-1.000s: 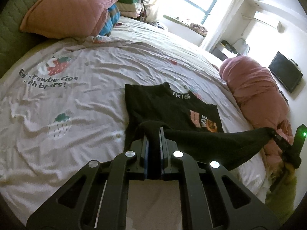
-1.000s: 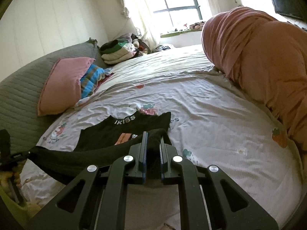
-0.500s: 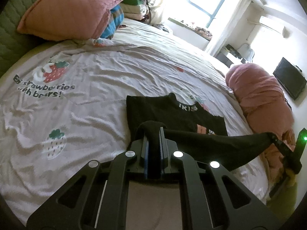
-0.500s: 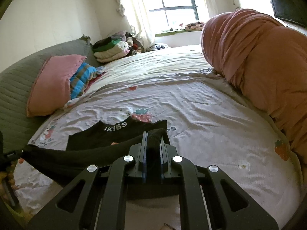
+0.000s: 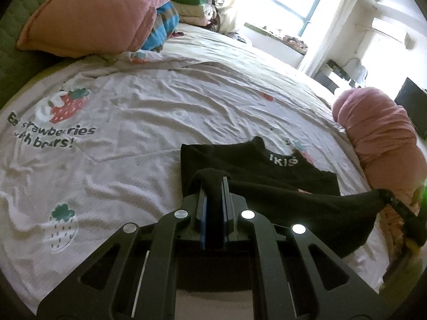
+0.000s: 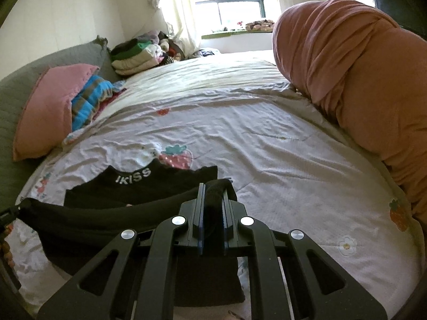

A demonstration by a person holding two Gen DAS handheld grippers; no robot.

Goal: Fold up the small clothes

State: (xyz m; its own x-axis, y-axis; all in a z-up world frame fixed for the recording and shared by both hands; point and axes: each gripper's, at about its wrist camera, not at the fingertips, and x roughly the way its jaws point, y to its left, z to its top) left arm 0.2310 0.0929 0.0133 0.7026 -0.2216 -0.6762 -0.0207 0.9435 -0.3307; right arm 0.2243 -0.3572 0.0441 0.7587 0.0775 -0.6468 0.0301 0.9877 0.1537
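A small black garment (image 5: 240, 160) with white "IKISS" lettering lies on the strawberry-print bedsheet (image 5: 133, 112). Its near edge is lifted off the bed and stretched between both grippers. My left gripper (image 5: 214, 184) is shut on one corner of that edge. My right gripper (image 6: 213, 189) is shut on the other corner, and it shows at the far right of the left wrist view (image 5: 400, 208). The lifted black fabric (image 6: 93, 213) hangs over the part lying flat, hiding most of its print.
A pink pillow (image 5: 90, 13) and a blue striped cloth (image 5: 162, 29) lie against the green headboard (image 6: 16, 93). Folded clothes (image 6: 133, 56) are stacked near the window. A rolled pink duvet (image 6: 347, 80) lies along the bed's right side.
Both grippers moved forward over the bed and lower, carrying the lifted edge further over the flat part. The orange print on the garment is now covered.
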